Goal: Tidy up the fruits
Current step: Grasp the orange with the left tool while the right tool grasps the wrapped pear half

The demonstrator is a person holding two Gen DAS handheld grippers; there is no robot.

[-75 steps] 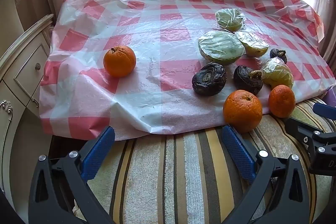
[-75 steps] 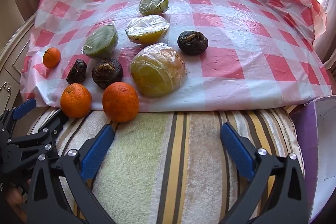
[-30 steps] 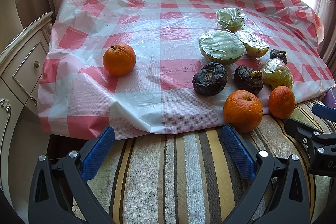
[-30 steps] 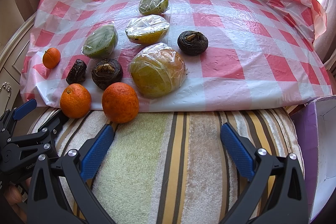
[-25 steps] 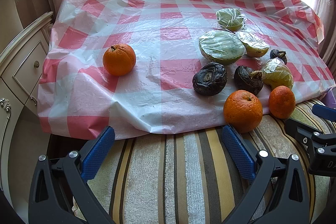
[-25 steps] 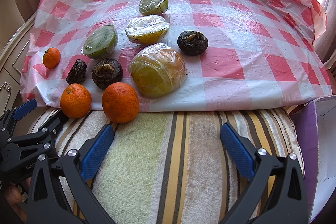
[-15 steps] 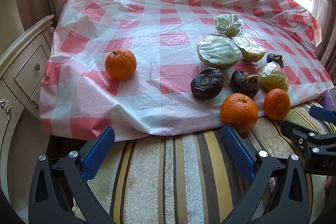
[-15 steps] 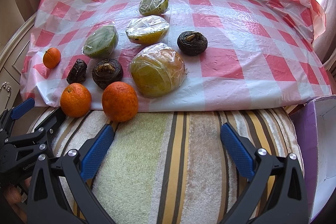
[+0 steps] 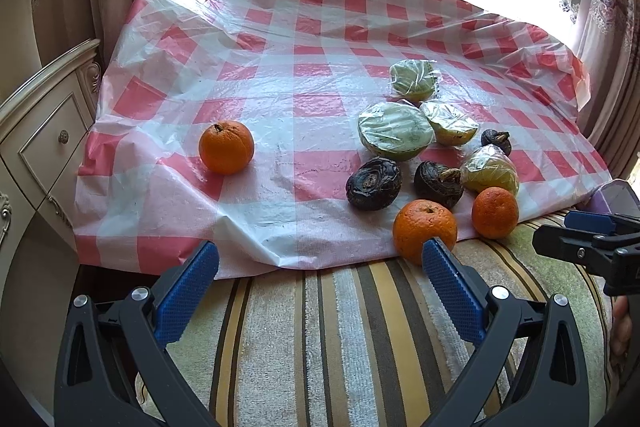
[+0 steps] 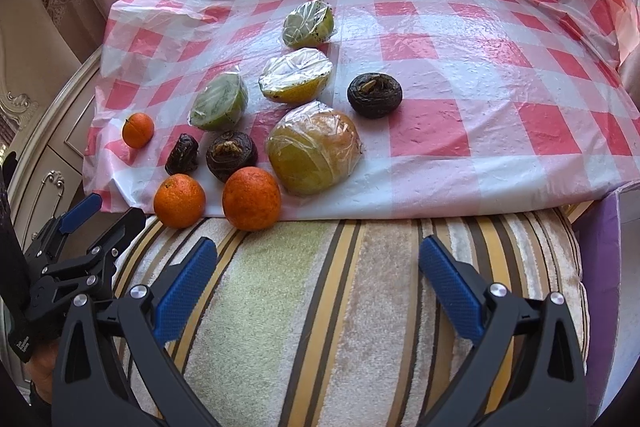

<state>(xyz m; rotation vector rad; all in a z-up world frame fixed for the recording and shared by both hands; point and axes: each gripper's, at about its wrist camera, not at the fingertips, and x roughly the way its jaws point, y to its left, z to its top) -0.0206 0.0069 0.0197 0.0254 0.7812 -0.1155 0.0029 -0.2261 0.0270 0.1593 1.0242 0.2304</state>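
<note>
On a red-and-white checked plastic sheet [image 9: 312, 99] lie fruits. One orange [image 9: 226, 146] sits alone at the left. Two more oranges [image 9: 425, 231] [image 9: 495, 212] rest at the sheet's near edge, the same two oranges [image 10: 179, 201] [image 10: 251, 198] showing in the right wrist view. Three dark wrinkled fruits [image 9: 373, 183] and several plastic-wrapped fruit halves [image 9: 395, 136] [image 10: 314, 153] cluster at centre right. My left gripper [image 9: 318, 281] is open over the striped cushion, empty. My right gripper [image 10: 318, 279] is also open and empty, short of the sheet.
A striped towel-like cushion [image 10: 320, 307] fills the foreground. A cream cabinet with drawers [image 9: 36, 131] stands at the left. A purple box [image 10: 604, 267] sits at the right edge. Curtains and a bright window lie behind the sheet.
Both grippers have tilted up and drawn back a little, so more of the window and curtains shows. The fruits have not moved, and both grippers stay open.
</note>
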